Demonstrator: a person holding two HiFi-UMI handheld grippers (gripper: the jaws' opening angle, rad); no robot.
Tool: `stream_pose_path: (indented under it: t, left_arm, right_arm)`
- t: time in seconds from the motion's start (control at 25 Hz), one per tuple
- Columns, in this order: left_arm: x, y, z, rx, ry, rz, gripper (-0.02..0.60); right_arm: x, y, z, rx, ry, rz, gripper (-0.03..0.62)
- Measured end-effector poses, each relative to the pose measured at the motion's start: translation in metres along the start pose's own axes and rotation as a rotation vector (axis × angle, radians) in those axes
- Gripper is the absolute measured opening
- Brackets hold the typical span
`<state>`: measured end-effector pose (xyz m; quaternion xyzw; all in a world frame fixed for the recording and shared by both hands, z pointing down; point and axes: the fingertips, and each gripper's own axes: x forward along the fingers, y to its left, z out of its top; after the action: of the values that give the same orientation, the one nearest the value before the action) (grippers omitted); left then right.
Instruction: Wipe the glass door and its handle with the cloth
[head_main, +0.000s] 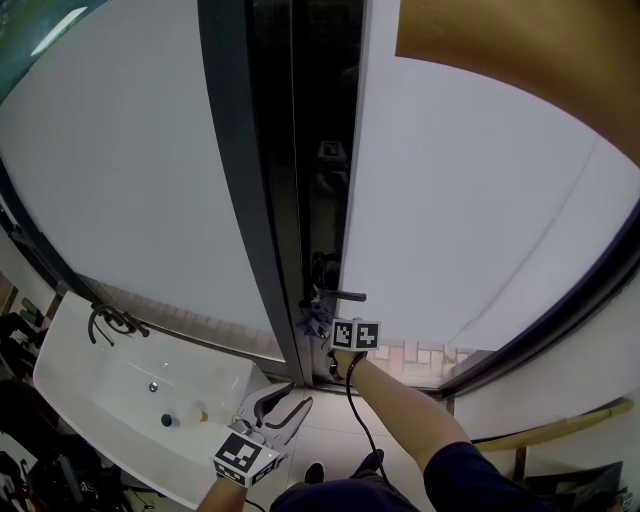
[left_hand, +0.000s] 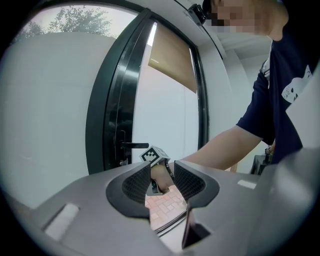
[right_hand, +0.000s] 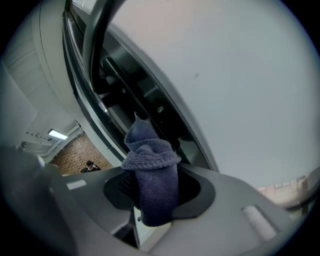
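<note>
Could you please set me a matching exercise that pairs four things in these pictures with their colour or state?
Things:
1. cloth
2. left gripper
3. handle
4. sink

Colour or state:
A. white
B. black
C. bluish, clamped between jaws
D. open, nothing between its jaws

Pairs: 1-C; 2-D; 3-B; 4-A.

Ribbed, nubbly cloth; matt frosted glass door; smooth glossy metal handle.
</note>
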<state>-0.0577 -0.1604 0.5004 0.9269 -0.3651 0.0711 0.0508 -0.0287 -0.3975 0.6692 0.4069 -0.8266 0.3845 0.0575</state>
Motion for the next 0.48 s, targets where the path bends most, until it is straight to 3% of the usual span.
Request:
stream_pose_path:
  t: [0.24,0.48]
  left_arm:
    - [-0.006,0.003,-0.005,-0.002,0.01,0.021,0.144]
    - [-0.003,0.007,-0.002,0.011,0.0,0.016,0.144]
  right_arm:
    - [0.003,-0.008,0.025,0.004,-0.036,-0.027,0.146]
    - [-0.01,-0.029,0.03,0.095,-0.072,-0.038,0.144]
